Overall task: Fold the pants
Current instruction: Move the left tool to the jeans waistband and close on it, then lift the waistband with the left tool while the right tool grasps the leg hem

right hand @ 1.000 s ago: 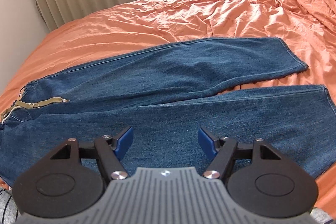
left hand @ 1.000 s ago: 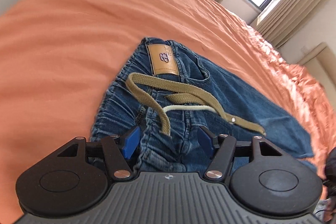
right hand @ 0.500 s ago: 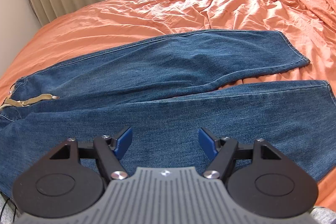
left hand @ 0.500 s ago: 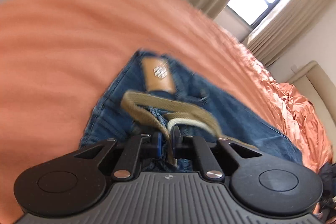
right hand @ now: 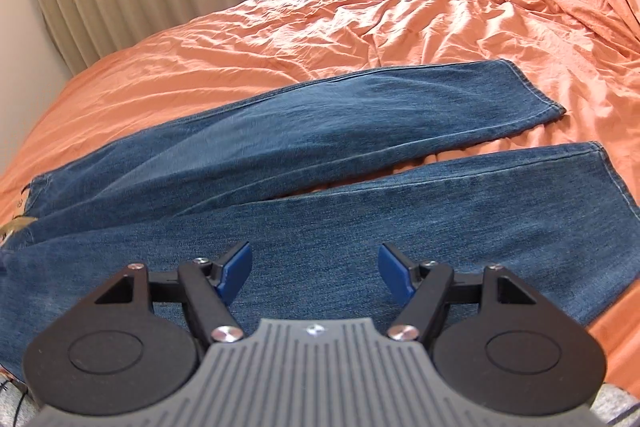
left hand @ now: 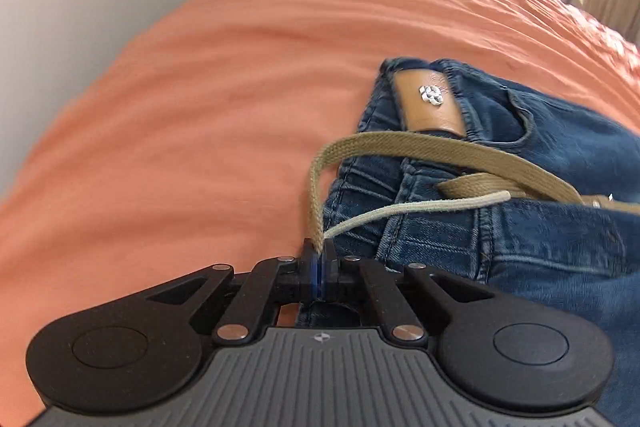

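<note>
Across the wide orange-sheeted bed (right hand: pixel 328 27) your blue denim pants (right hand: pixel 280 147) lie flat with both legs spread toward the right, waistband at the left edge. A second ago your left gripper (left hand: pixel 319 259) stood wide over that waistband; now it is clenched on the khaki woven drawstring (left hand: pixel 400 143), beside the cream cord (left hand: pixel 420 209), and has swung left over bare sheet. Your right gripper (right hand: pixel 315 273) hovers released above the nearer leg, as before.
</note>
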Tool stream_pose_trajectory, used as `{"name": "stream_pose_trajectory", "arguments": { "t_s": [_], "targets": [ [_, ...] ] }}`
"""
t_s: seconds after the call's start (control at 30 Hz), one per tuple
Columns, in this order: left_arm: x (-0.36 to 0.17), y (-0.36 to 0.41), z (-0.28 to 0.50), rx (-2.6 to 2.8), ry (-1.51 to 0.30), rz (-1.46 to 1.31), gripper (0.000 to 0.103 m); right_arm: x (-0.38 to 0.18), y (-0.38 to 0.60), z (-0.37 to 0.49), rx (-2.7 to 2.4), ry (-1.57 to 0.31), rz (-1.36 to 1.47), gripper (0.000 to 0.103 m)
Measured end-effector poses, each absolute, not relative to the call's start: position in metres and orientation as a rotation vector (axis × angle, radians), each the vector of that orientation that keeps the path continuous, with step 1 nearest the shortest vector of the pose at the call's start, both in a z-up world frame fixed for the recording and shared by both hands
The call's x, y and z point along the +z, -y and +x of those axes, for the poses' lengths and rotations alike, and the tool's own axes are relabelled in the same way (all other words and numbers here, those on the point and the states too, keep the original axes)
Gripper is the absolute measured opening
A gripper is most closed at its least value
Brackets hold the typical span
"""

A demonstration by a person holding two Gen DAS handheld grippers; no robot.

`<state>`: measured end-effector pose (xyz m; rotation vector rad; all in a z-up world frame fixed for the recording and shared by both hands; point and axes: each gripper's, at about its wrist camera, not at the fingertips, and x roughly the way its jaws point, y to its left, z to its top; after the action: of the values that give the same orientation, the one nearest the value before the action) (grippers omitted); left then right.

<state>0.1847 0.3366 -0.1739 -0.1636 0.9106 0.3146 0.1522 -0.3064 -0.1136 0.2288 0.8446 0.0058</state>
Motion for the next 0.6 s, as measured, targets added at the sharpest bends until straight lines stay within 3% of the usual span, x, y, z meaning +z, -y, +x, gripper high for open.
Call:
{"name": "stream_pose_trajectory", "arguments": {
  "t_s": [0.13,0.2,0.37,0.47,0.53,0.6],
  "targets": [
    [-0.161,-0.332,0.181,0.298,-0.906,-0.155,0.003,-0.097,0.322,0.147,-0.02,-0.88,0.296,0.072],
    [-0.144,-0.333,0.171,0.304,-0.88,-0.148,0.018,-0.083,0.329,0.144,-0.017,-0.887,0.283,0.073],
    [-0.097,-0.321,0.14,0.203,-0.823,-0.081,0.032,-0.045,0.359,0.136,-0.035,-0.89,0.183,0.074],
    [-0.078,-0.297,0.122,0.116,-0.822,0.029,0.035,-0.023,0.388,0.129,-0.023,-0.889,0.129,0.063],
    [-0.072,-0.278,0.11,0.054,-0.838,0.137,0.035,-0.009,0.412,0.124,-0.023,-0.883,0.104,0.048],
    [-0.07,-0.258,0.095,-0.002,-0.856,0.263,0.035,0.004,0.436,0.118,-0.034,-0.873,0.09,0.043]
  ]
}}
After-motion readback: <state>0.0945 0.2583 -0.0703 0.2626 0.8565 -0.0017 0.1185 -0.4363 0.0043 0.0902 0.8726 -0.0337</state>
